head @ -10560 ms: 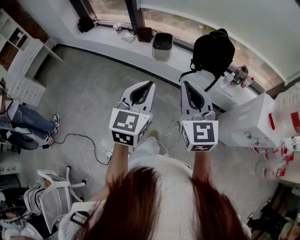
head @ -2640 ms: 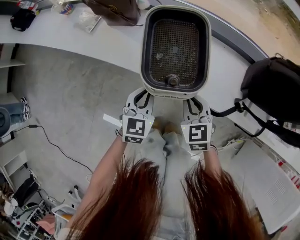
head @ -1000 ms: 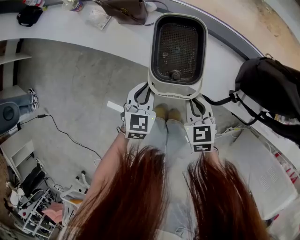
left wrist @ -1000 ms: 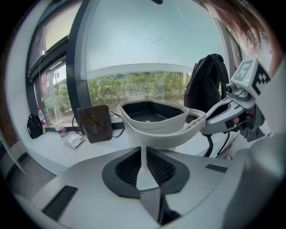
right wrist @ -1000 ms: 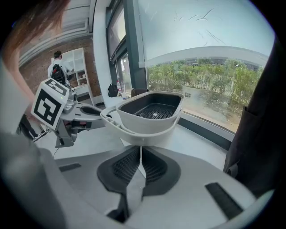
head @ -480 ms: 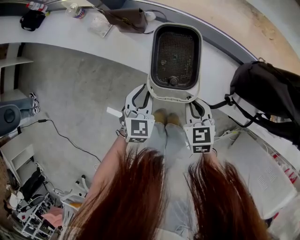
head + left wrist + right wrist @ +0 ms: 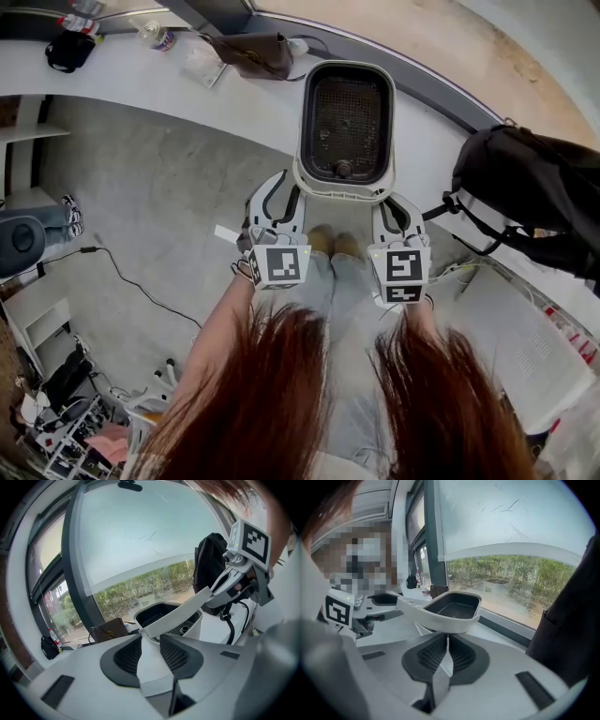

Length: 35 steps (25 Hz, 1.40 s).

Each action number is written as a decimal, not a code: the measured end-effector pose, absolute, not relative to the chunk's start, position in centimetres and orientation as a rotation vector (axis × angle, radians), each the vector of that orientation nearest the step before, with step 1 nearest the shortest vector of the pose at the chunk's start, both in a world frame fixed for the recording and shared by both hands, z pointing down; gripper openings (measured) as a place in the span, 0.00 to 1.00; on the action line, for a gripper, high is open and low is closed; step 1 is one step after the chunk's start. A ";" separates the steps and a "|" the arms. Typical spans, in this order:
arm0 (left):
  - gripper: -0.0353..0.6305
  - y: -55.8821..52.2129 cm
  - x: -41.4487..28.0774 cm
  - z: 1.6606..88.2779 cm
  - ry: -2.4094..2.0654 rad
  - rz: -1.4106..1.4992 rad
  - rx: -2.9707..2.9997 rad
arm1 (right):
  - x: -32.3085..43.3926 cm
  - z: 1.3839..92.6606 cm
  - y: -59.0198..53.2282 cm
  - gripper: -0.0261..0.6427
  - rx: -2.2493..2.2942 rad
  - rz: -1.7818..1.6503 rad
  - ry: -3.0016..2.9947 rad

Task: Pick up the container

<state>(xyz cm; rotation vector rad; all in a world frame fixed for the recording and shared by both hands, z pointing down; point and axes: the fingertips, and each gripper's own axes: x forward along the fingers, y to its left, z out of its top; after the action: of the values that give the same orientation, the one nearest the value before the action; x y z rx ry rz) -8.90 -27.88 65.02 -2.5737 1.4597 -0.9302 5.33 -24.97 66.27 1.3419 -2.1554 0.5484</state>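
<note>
The container (image 7: 344, 70) is a white tub with a dark mesh floor, lying over the window ledge (image 7: 141, 80). Its near rim reaches both grippers. My left gripper (image 7: 292, 180) is at the rim's left corner. Its jaws are opening, and in the left gripper view the white rim (image 7: 173, 618) still runs between the dark pads (image 7: 126, 660) of this left gripper (image 7: 151, 641). My right gripper (image 7: 391, 199) is shut on the rim's right corner. In the right gripper view the container (image 7: 454, 606) stands just above the shut jaws of the right gripper (image 7: 447, 641). Whether the tub rests on the ledge I cannot tell.
A black backpack (image 7: 525, 202) lies on the ledge right of the container. A brown bag (image 7: 253, 54), a bottle (image 7: 155, 37) and a black cap (image 7: 70, 52) are at the ledge's far left. A cable (image 7: 122, 272) runs over the grey floor.
The left gripper's jaws have spread apart around the container's rim. The right gripper stays shut on the rim. The container sits a little farther up in the head view.
</note>
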 end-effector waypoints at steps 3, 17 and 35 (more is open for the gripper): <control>0.22 -28.1 -8.6 64.5 1.410 -0.936 -2.542 | 5.5 65.8 -25.2 0.08 1.353 0.555 -2.149; 0.24 -29.7 -6.7 62.2 1.195 -0.956 -2.473 | 7.3 63.4 -26.1 0.08 1.425 0.513 -2.094; 0.22 -32.4 -6.4 60.1 1.200 -0.947 -2.461 | 7.8 60.7 -29.1 0.22 1.401 0.282 -2.055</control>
<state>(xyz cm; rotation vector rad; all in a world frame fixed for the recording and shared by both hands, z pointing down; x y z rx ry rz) -6.43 -32.38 60.08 -2.4608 1.1998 -0.9473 7.82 -29.08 60.71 1.4010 -2.0553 0.2816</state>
